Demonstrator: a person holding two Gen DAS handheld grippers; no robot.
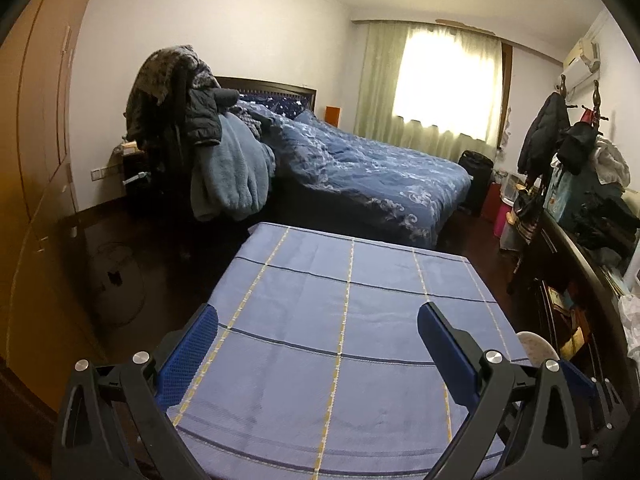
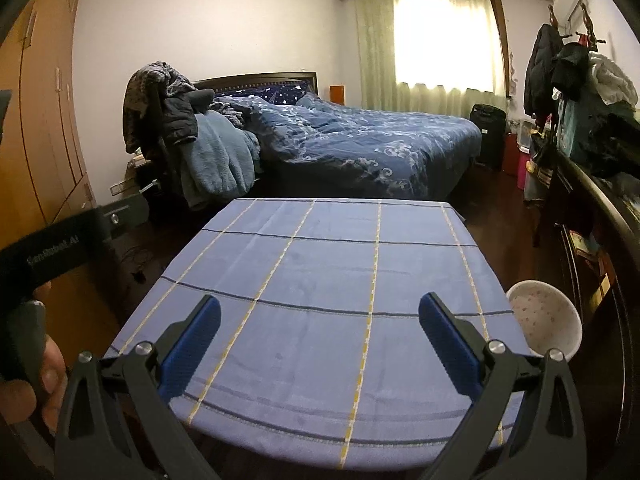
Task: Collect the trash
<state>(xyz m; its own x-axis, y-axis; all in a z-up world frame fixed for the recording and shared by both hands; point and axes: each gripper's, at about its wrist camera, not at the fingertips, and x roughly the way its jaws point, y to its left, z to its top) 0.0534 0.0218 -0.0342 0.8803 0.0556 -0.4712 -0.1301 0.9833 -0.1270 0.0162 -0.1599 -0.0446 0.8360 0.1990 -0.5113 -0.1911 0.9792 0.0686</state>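
A small table with a blue checked cloth [image 1: 340, 320] fills the foreground of both views [image 2: 320, 280]. No trash shows on it. My left gripper [image 1: 318, 312] is open and empty above the table's near half. My right gripper [image 2: 320, 306] is open and empty above the near edge. A white round bin [image 2: 546, 322] with a speckled inside stands beside the table's right edge, just right of my right gripper; its rim shows in the left wrist view [image 1: 536, 346]. The hand holding the left gripper shows at the left edge of the right wrist view [image 2: 36, 364].
A bed with a blue quilt [image 2: 360, 140] lies beyond the table. A chair piled with clothes [image 2: 180, 136] stands at its left. A wooden wardrobe [image 2: 44, 120] lines the left wall. A dark dresser [image 2: 592, 220] and a loaded coat rack [image 2: 560, 64] stand right.
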